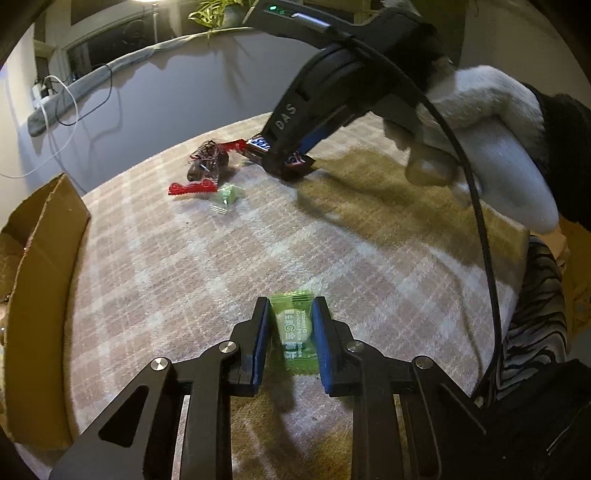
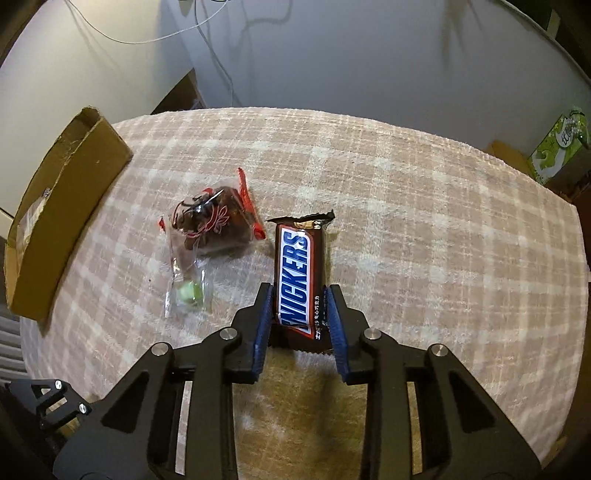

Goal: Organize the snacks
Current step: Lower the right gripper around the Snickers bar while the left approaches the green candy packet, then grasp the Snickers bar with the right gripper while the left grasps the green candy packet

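We've got our right gripper (image 2: 300, 317) clamped on the Snickers bar (image 2: 300, 273), with the red-edged snack bag (image 2: 214, 225) just beside it on the checked cloth (image 2: 424, 229).

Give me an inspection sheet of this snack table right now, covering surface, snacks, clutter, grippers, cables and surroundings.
Surface: table under a pink plaid cloth.
Job's things: green candy packet between the left pads; Snickers bar between the right pads; clear red-edged packet of dark snacks and small clear-wrapped green candy lying loose; cardboard box at the table's left edge.
Clutter: nothing seen.
Grippers: left gripper shut on the green packet; right gripper shut on the bar's near end.
Cables: black cable along the right gripper; white and black cords on the wall.
Surroundings: pale wall, plant, green carton.
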`<state>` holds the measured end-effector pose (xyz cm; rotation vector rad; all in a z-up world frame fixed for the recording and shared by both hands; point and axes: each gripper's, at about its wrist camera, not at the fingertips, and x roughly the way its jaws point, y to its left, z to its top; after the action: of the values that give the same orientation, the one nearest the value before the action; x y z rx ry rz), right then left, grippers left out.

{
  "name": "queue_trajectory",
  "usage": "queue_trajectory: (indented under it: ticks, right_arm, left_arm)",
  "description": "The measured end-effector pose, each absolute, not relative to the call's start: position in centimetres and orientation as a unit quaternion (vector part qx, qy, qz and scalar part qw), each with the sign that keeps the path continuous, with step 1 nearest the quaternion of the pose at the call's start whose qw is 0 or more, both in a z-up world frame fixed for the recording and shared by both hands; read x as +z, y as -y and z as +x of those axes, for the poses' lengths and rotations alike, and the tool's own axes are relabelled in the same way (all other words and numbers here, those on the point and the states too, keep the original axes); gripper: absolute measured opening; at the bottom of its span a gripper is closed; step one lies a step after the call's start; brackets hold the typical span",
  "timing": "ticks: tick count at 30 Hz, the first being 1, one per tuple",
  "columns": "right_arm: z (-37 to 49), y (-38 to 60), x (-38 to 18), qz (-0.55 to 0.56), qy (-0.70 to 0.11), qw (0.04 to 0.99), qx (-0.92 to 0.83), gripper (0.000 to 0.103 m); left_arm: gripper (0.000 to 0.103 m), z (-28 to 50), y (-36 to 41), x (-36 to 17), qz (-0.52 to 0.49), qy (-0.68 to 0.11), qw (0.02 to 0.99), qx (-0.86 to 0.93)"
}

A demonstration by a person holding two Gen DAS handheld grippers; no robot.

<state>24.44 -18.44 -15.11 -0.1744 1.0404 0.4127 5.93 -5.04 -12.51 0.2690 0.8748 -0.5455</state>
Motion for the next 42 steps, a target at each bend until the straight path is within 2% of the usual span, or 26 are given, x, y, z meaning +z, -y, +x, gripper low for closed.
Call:
queue_trajectory:
  ticks: [11,23,42]
  right_arm:
    - [22.1,18.8,-13.9,-0.059,-0.477,0.851,0.213,0.03]
    - [18.6,19.5,-10.4,-0.051,-0.439,0.865,0.239,0.03]
    - [16.5,9.2,-6.4,-0.086,-0.384,0.861,0.322,0.03]
  left_arm:
    - [0.021,8.1,2.4,-11.8,0.078,-0.417,0.876,-0.231]
    - [0.021,9.3,-0.5,-9.1,0.029,-0.381,0.902,-0.204]
    - [0.021,9.3,-6.4,-5.8,-0.014,-0.324,0.937,-0.131]
